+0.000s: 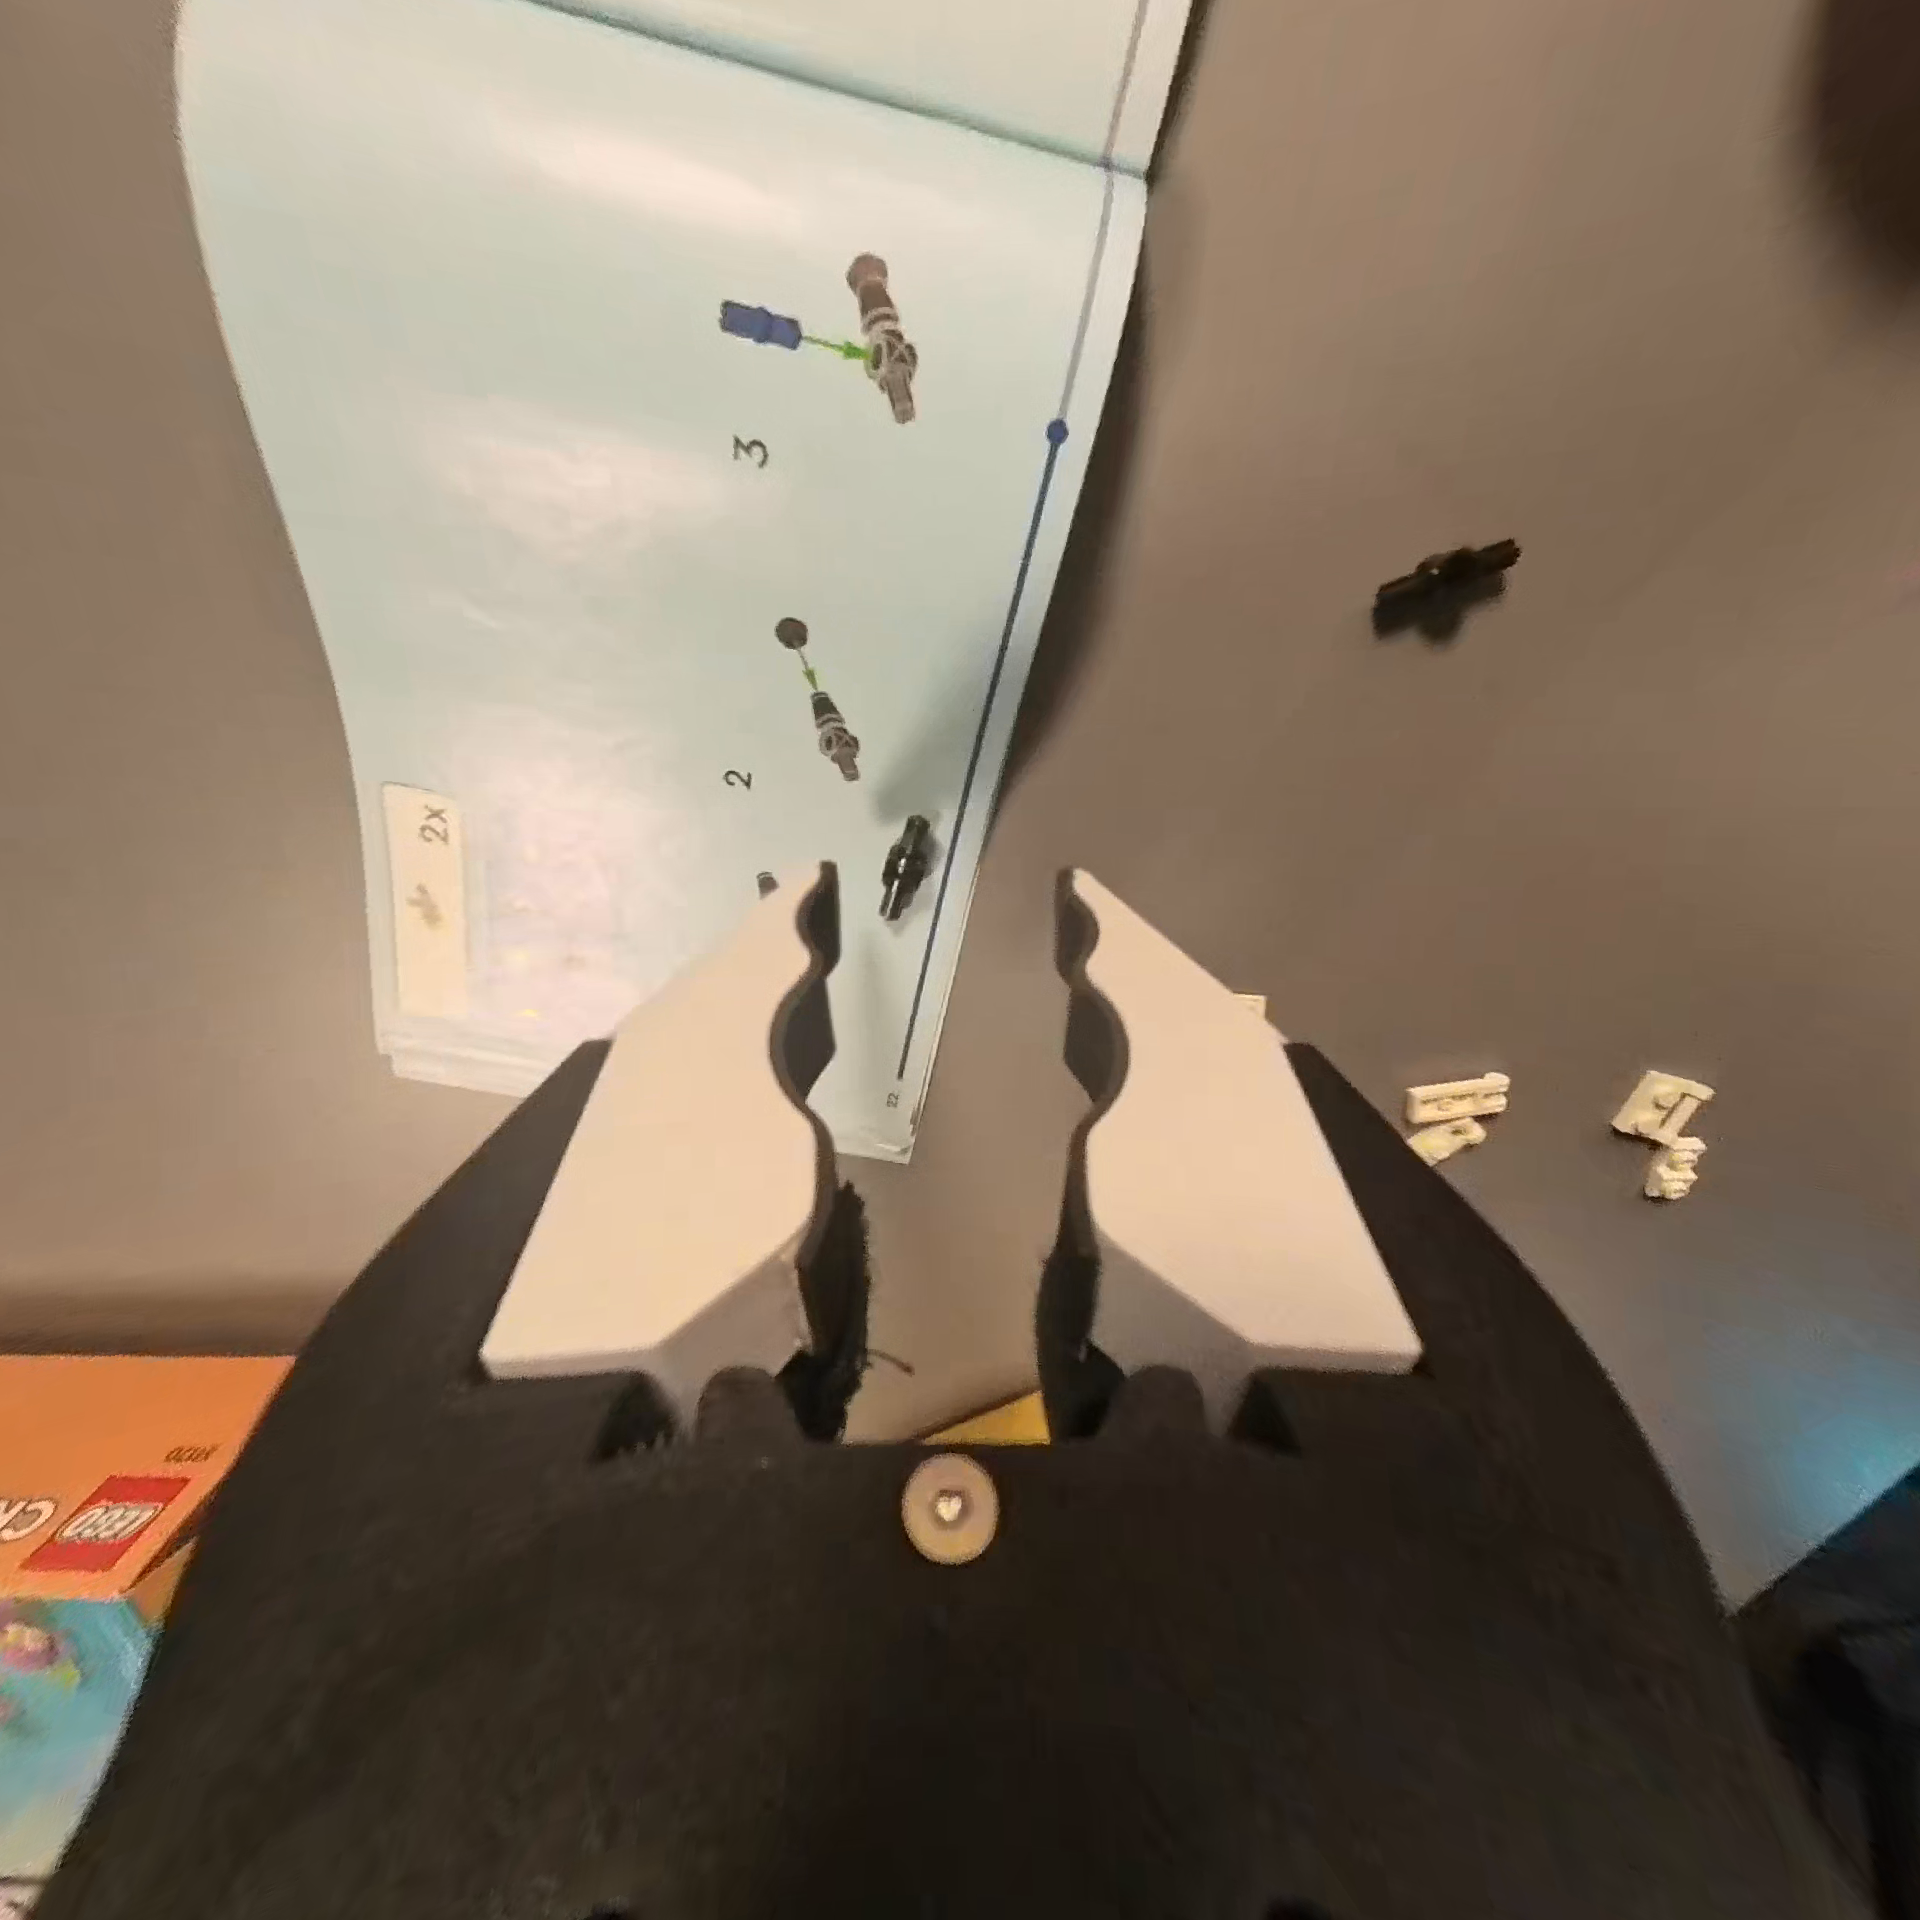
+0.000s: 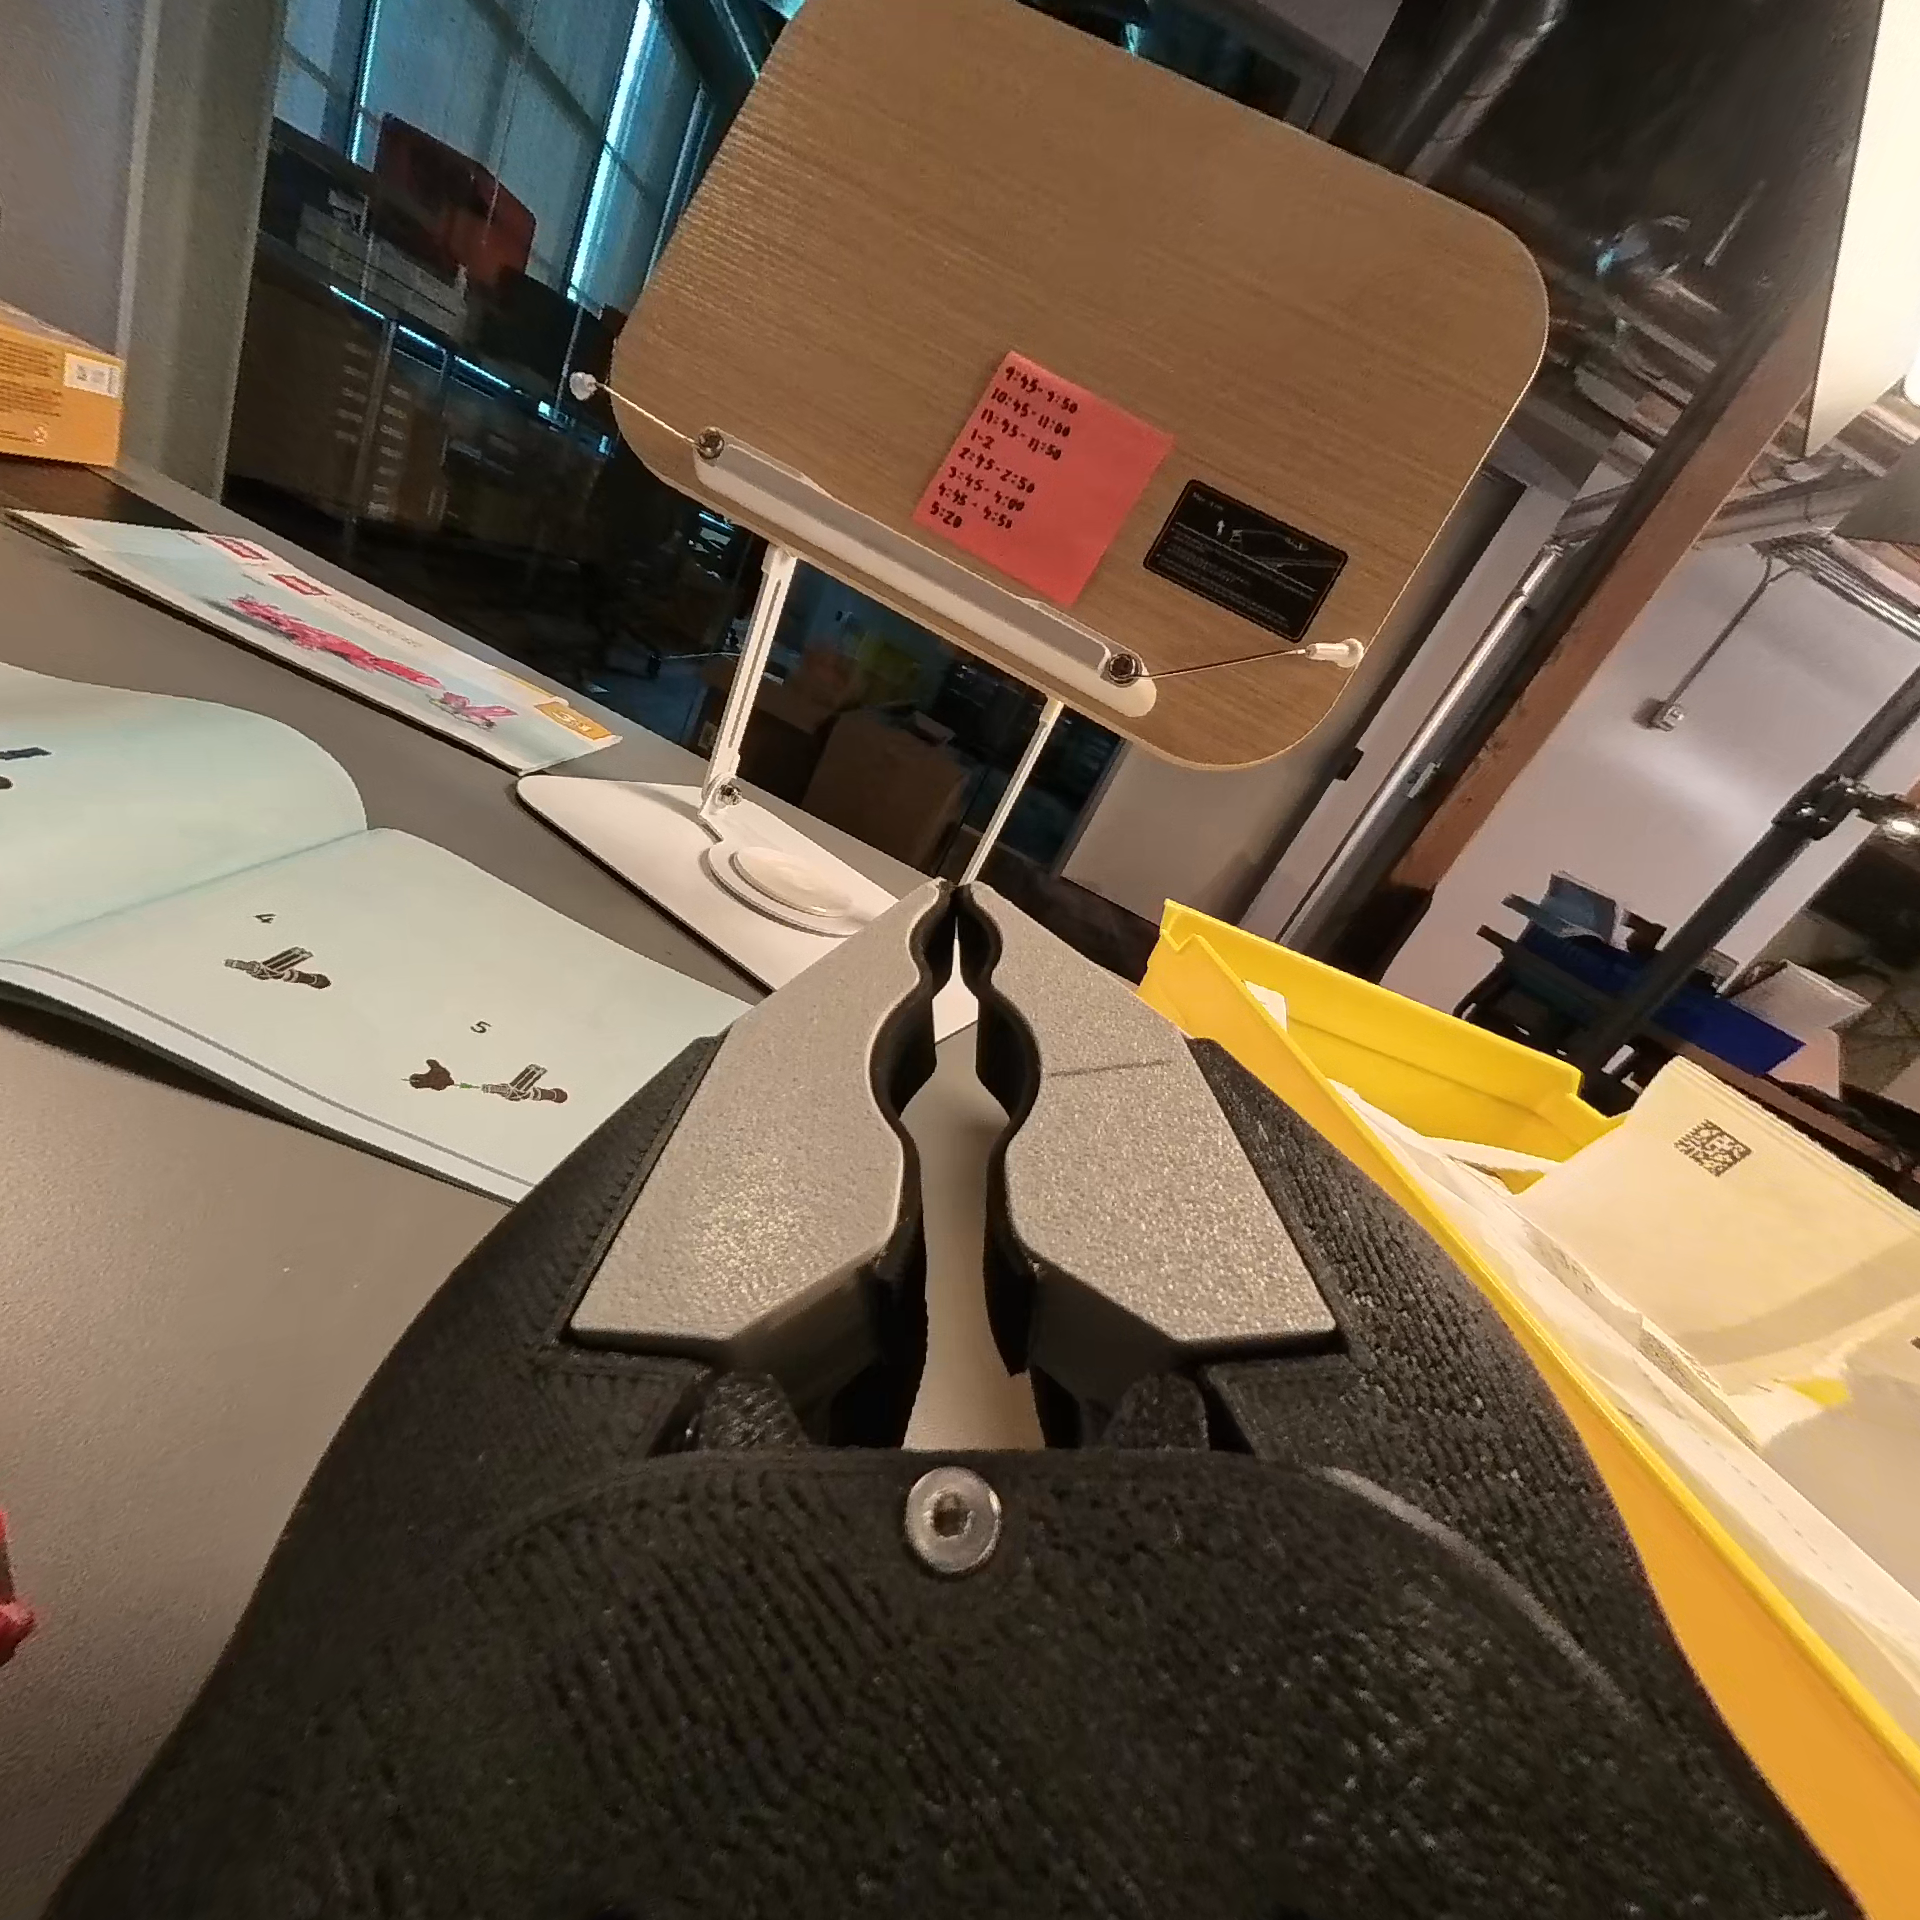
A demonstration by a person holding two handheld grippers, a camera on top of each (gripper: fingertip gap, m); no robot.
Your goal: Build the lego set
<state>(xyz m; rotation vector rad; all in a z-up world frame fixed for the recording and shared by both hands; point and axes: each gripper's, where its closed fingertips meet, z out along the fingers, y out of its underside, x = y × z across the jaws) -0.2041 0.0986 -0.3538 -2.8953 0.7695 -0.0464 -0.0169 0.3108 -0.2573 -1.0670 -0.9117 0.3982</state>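
In the left wrist view my left gripper [image 1: 945,883] is open above the grey table, its jaws spread wide. A small black pin [image 1: 906,864] lies on the pale blue instruction booklet [image 1: 623,520] just ahead of the left fingertip [image 1: 821,883], and neither pad touches it. A second black piece [image 1: 1444,590] lies on the bare table to the right. In the right wrist view my right gripper [image 2: 954,889] is shut with its tips together and nothing between them, held above the table facing a wooden book stand [image 2: 1070,343].
Several small white pieces [image 1: 1455,1107] [image 1: 1662,1117] lie on the table at right. An orange toy box [image 1: 114,1496] sits at lower left. A yellow bin [image 2: 1455,1049] with paper bags stands right of my right gripper. The open booklet [image 2: 312,987] and another booklet [image 2: 343,634] lie left.
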